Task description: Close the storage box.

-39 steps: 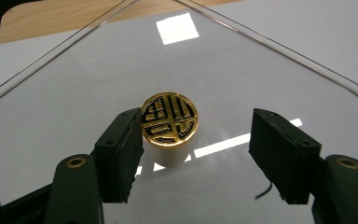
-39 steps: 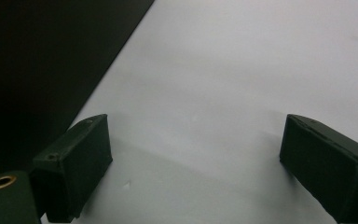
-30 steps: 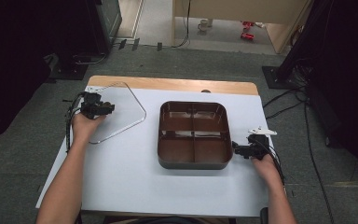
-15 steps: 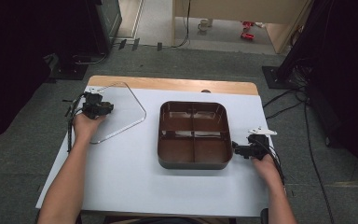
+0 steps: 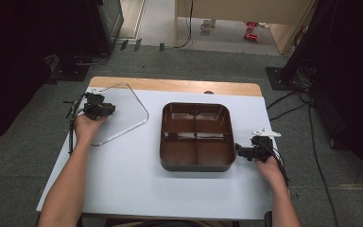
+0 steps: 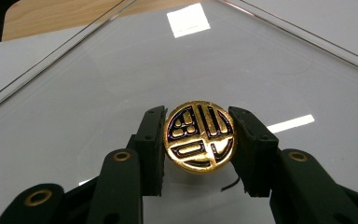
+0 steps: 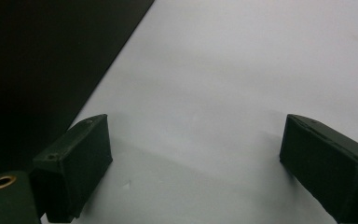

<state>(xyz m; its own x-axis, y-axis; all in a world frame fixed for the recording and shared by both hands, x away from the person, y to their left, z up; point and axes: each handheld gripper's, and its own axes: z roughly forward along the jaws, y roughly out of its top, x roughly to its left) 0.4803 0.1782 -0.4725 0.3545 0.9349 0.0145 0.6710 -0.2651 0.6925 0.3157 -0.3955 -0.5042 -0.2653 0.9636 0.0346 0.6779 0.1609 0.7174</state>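
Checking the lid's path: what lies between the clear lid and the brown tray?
Only bare white table between clear lid and brown tray, per the high view.

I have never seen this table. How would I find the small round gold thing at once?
Start at the brown four-compartment tray in the middle of the table, then look left to the clear lid lying flat. The gold knob sits on it, between the left gripper fingers; it alone is round, golden, with black-lined relief.

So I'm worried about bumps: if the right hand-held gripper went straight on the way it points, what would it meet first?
Probably the brown tray: the open right hand-held gripper points at its right wall, close by, though the gap is unclear.
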